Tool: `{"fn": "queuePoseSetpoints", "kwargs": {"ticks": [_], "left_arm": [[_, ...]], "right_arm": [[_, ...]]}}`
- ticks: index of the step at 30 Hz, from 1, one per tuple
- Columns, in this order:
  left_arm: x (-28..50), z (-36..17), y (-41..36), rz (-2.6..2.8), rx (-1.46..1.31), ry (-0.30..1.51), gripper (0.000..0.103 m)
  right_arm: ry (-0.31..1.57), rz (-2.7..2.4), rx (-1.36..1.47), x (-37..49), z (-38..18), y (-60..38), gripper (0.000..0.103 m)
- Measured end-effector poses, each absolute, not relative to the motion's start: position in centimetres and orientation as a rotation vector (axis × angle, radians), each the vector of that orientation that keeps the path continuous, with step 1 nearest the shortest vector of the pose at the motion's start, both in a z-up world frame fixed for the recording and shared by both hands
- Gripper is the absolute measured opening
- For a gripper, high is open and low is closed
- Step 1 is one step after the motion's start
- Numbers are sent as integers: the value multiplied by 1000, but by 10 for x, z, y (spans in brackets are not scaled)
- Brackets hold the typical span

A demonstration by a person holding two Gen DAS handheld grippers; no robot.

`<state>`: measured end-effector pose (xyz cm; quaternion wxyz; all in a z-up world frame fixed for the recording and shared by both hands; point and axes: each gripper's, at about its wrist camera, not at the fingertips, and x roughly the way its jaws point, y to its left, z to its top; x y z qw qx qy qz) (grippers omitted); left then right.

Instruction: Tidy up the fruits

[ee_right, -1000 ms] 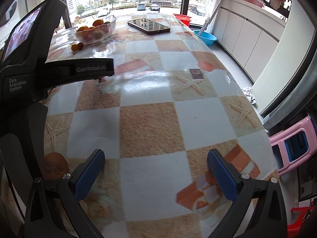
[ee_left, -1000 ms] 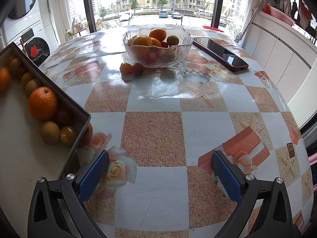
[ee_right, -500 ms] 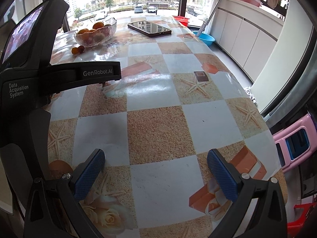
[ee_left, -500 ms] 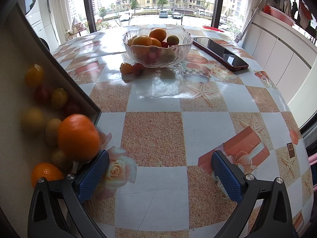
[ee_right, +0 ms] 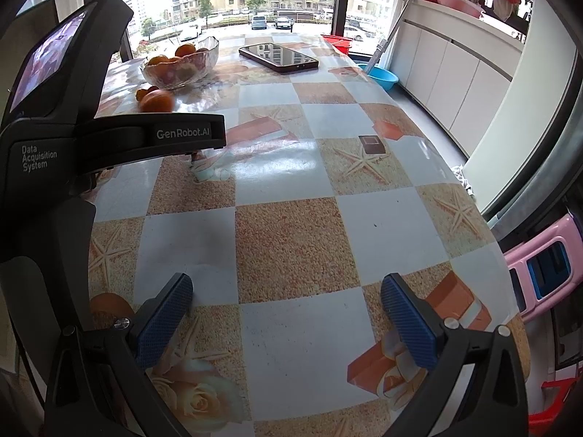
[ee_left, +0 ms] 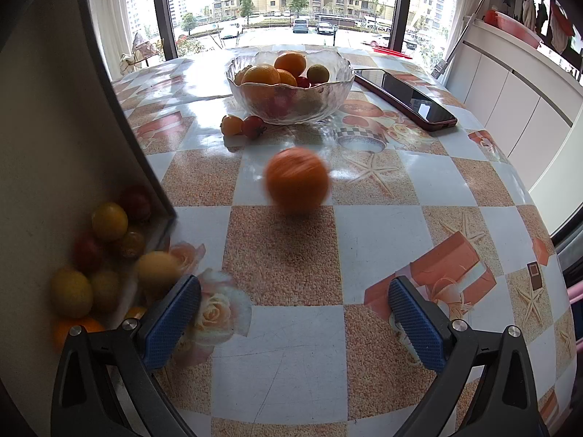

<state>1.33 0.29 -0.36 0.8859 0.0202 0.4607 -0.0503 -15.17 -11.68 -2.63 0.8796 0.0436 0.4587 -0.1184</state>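
A round orange [ee_left: 297, 180], blurred, sits mid-table on the glossy checkered tablecloth [ee_left: 280, 357], between the ribbed glass bowl [ee_left: 290, 87] of fruit and the left tongs [ee_left: 293, 322], which gape wide and empty. Small smooth fruits [ee_left: 109, 221] crowd a tilted box [ee_left: 54, 167] at the left edge. The right tongs [ee_right: 288, 318] are likewise wide, holding nothing.

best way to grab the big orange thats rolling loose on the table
Grip the large round orange across its widest middle, coming from above with the open left gripper, which faces it. It is a smooth ball, blurred and apparently in motion on the checked tablecloth, so side approaches may nudge it.
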Motion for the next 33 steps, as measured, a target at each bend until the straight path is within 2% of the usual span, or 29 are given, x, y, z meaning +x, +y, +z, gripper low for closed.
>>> {"fn": "queuePoseSetpoints", "kwargs": {"ticks": [33], "left_arm": [[13,-4,3,-105,42,958,103]], "right_arm": [[928,-230,81,-156,-26,-116,103]]}}
